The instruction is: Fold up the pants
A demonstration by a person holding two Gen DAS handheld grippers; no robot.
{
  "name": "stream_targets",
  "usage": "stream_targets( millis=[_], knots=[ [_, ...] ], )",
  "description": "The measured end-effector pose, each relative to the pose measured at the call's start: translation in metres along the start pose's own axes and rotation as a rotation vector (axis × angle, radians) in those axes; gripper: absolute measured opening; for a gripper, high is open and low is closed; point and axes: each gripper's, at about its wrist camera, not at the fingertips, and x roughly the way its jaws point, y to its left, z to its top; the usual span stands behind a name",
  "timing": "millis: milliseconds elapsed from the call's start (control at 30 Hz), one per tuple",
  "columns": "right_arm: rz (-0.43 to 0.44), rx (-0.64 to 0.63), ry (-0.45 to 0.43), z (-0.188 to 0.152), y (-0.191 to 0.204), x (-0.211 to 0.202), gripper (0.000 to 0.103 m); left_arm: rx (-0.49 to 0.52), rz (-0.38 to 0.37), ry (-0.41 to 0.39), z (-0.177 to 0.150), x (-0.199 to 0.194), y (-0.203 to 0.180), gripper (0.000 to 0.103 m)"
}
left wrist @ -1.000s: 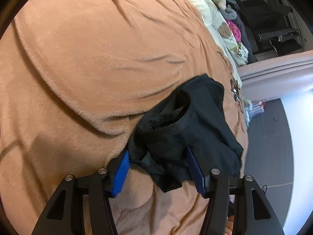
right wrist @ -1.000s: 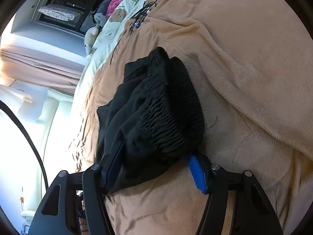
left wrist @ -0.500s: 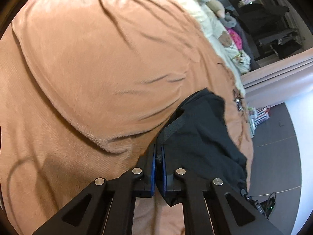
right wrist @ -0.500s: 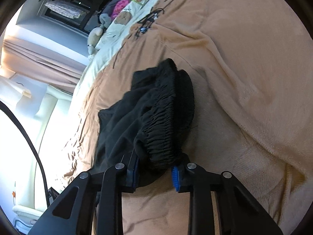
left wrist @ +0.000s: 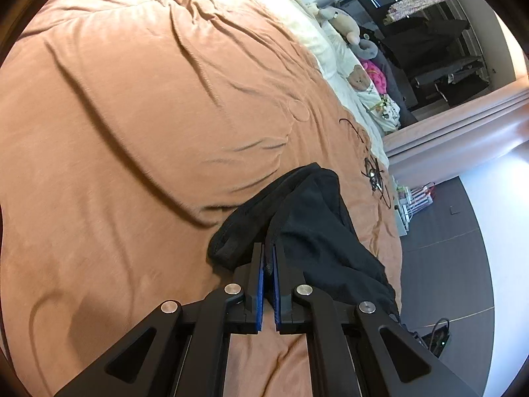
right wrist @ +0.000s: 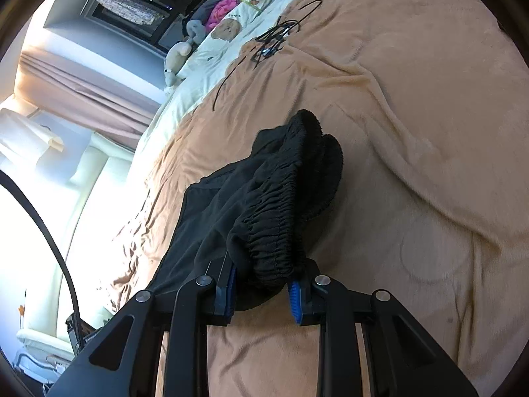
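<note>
Black pants point(left wrist: 317, 218) hang bunched above a tan blanket point(left wrist: 132, 115) on a bed. My left gripper point(left wrist: 268, 258) is shut on the edge of the waistband, with thin black fabric pinched between the blue pads point(left wrist: 260, 281). In the right wrist view the pants point(right wrist: 264, 198) show their gathered elastic waistband. My right gripper point(right wrist: 264, 281) is shut on a thick bunch of that waistband, so its jaws stay apart around the cloth. The rest of the pants droops away to the left.
A tangle of black cable point(right wrist: 274, 38) lies on the blanket point(right wrist: 413, 132) beyond the pants. Cream pillows with a bear print point(right wrist: 228, 31) and soft toys point(left wrist: 344, 26) sit at the bed's head. Curtains point(right wrist: 82, 86) and dark floor point(left wrist: 446, 281) lie past the bed's edge.
Both grippers have closed from wide open onto the waistband. The pants have been lifted off the blanket and pulled out longer.
</note>
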Motion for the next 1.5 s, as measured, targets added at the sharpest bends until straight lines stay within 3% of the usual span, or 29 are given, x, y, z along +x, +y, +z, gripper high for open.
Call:
stream_targets(
  millis=[500,933,1067,1333,1400,1467,1500],
  knots=[
    [0.004,-0.039,0.037,-0.035,0.003,-0.031,0.022,-0.008,-0.043,0.014,-0.050,-0.058,0.023,0.004],
    [0.017,-0.075,0.092,-0.049,-0.007,-0.054,0.022,0.009,-0.037,0.075,-0.089,-0.086,0.030,0.004],
    [0.004,-0.076,0.099,-0.047,-0.012,-0.060,0.022,0.037,-0.005,0.128,-0.094,-0.081,0.026,0.005],
    [-0.051,-0.073,0.130,-0.046,-0.024,-0.064,0.022,0.114,0.085,0.140,-0.070,-0.055,0.017,0.009],
    [-0.053,-0.065,0.145,-0.047,-0.026,-0.064,0.030,0.137,0.089,0.151,-0.063,-0.048,0.012,0.016],
    [-0.063,-0.079,0.147,-0.047,-0.025,-0.066,0.040,0.177,0.100,0.154,-0.050,-0.037,0.001,0.038],
    [-0.077,-0.092,0.145,-0.046,-0.024,-0.068,0.047,0.196,0.104,0.148,-0.047,-0.035,-0.002,0.042]
  ],
)
